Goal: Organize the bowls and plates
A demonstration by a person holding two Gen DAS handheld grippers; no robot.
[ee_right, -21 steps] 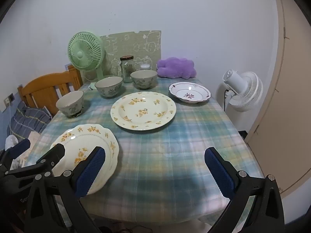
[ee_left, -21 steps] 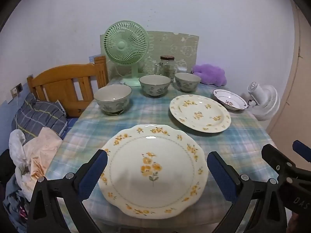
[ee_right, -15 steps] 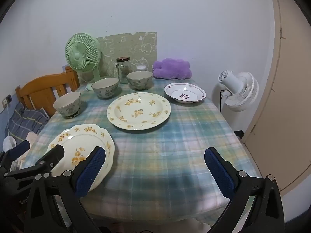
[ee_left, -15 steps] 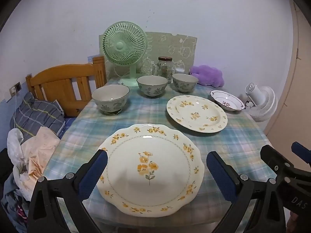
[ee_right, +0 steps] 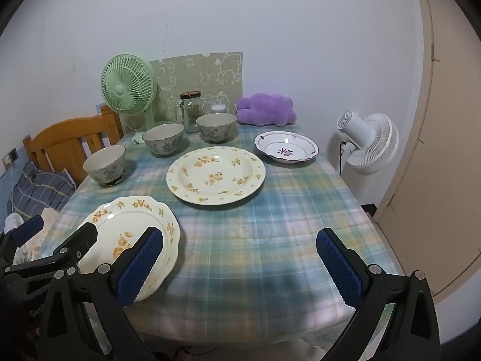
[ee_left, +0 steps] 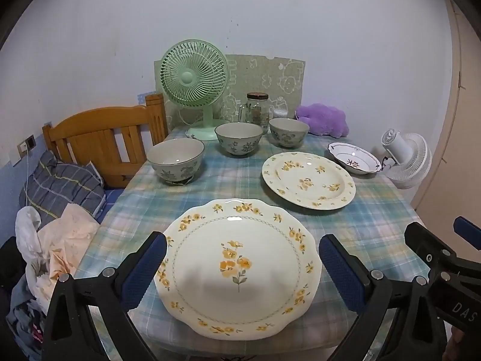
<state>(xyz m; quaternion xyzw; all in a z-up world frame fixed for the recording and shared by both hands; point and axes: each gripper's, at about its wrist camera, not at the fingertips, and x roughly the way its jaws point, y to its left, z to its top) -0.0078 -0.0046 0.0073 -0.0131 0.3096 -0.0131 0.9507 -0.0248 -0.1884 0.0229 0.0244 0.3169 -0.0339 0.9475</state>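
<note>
A scalloped cream plate with yellow flowers lies at the table's near edge; it also shows in the right wrist view. My left gripper is open, its jaws either side of this plate, above it. A round yellow-flowered plate lies mid-table. A small white dish with a red motif sits at the right rear. Three grey-green bowls stand in a row at the back. My right gripper is open and empty over the near right tablecloth.
A green desk fan, a glass jar and a purple plush stand along the back wall. A wooden chair and a pile of clothes are at the left. A white floor fan stands right of the table.
Both grippers have pulled back and risen slightly, so the table looks a little farther away. Both stay open. No dish has moved.
</note>
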